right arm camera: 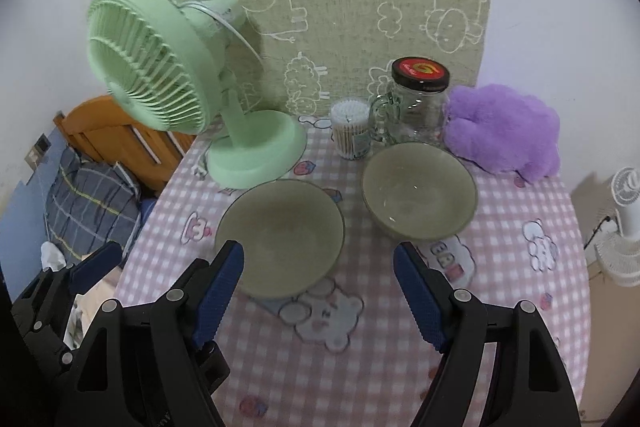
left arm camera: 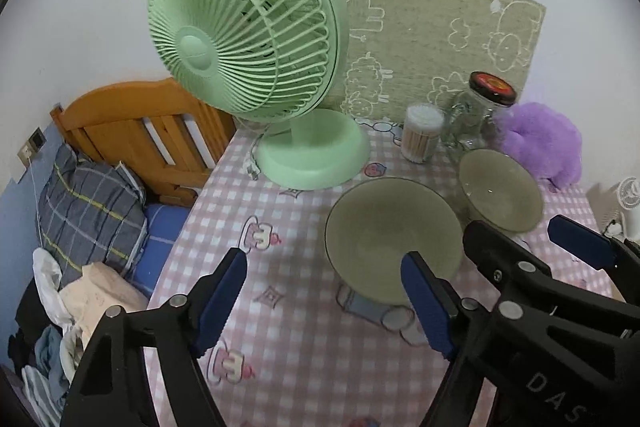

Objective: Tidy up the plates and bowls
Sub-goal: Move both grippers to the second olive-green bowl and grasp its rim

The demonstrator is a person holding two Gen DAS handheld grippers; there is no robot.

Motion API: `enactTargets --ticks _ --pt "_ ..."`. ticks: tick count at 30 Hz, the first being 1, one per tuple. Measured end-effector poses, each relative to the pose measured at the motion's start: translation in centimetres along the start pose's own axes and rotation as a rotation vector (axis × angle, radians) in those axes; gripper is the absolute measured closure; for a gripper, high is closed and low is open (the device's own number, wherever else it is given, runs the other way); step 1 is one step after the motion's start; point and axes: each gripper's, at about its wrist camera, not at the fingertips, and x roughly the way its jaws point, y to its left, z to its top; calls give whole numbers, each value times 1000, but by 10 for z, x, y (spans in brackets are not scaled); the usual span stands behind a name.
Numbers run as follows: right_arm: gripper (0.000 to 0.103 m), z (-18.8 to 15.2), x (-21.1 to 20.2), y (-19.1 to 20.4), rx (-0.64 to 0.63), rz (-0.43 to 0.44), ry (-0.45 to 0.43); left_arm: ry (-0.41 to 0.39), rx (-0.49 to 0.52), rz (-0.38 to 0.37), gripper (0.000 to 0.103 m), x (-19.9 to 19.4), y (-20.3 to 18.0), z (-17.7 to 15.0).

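Note:
Two olive-green glass dishes stand on the pink checked tablecloth (right arm camera: 400, 347): a wide shallow bowl (left arm camera: 392, 239) (right arm camera: 280, 239) nearer me and a deeper bowl (left arm camera: 500, 195) (right arm camera: 420, 191) behind it to the right. My left gripper (left arm camera: 324, 303) is open and empty, and its right finger overlaps the wide bowl's near rim in the picture. My right gripper (right arm camera: 320, 299) is open and empty too, short of both bowls, its left finger in front of the wide bowl's near-left rim. In the left wrist view the right gripper (left arm camera: 536, 247) shows just right of the bowls.
A green desk fan (left arm camera: 248, 39) (right arm camera: 160, 79) stands at the back left. A cotton swab tub (right arm camera: 352, 131), a black-lidded glass jar (right arm camera: 418, 99) and a purple plush (right arm camera: 504, 127) line the back. Left of the table edge are a wooden headboard (left arm camera: 140, 131) and bedding.

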Motion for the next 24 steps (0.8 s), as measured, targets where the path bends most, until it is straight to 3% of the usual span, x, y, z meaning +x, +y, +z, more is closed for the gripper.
enactTargets --ticks 9,11,14,24 --pt "41 10 58 -3 6 -3 37 45 3 15 36 52 -8 6" --pt "51 10 67 -2 -3 -17 41 57 1 22 40 61 -8 6" --pt "55 11 80 -4 2 -23 59 73 -4 21 42 75 -9 7" --pt "68 12 115 -7 -17 -23 96 119 -3 48 68 105 -14 7"
